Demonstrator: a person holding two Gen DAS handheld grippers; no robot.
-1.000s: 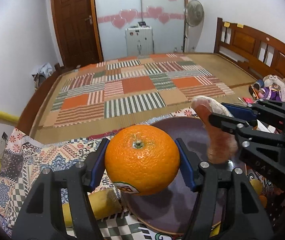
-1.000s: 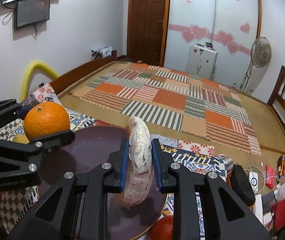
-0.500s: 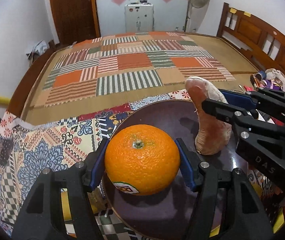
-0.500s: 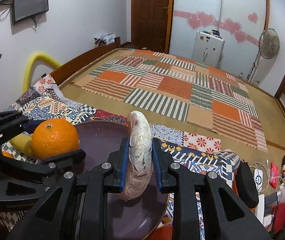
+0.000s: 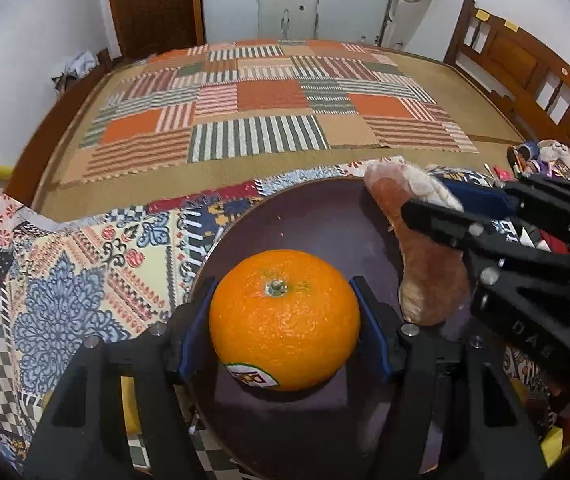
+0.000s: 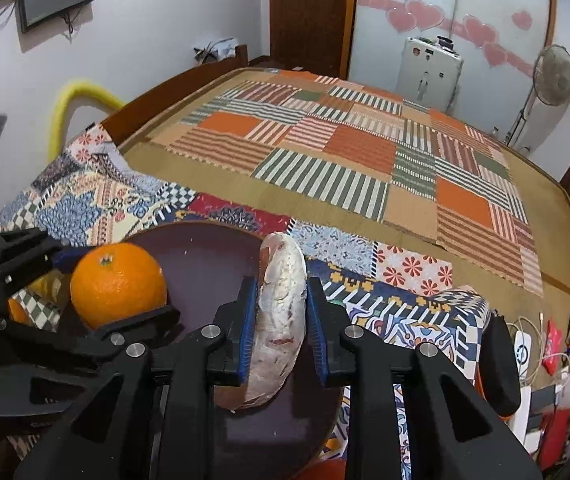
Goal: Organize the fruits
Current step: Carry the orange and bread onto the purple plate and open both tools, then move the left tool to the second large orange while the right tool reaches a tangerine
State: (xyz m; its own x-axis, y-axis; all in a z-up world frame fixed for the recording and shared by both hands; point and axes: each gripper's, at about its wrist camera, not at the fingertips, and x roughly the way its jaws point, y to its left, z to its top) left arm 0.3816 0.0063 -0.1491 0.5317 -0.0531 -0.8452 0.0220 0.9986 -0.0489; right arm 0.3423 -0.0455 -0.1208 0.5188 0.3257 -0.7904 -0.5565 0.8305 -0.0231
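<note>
A large orange with a sticker sits between the blue pads of my left gripper, which is shut on it just over the near part of a dark purple round plate. Whether the orange touches the plate I cannot tell. A wrapped pink-brown sweet potato stands on end on the plate between the pads of my right gripper. Those jaws are opening, and thin gaps show beside the sweet potato. The orange appears at the left in the right wrist view.
The plate lies on a patterned cloth at the foot of a bed with a patchwork mat. A yellow fruit lies left of the plate, a red one at its near edge. Cables and clutter fill the right.
Both grippers have come down and tilted toward the plate. The sweet potato's lower end now rests on it, and the right jaws have parted a little.
</note>
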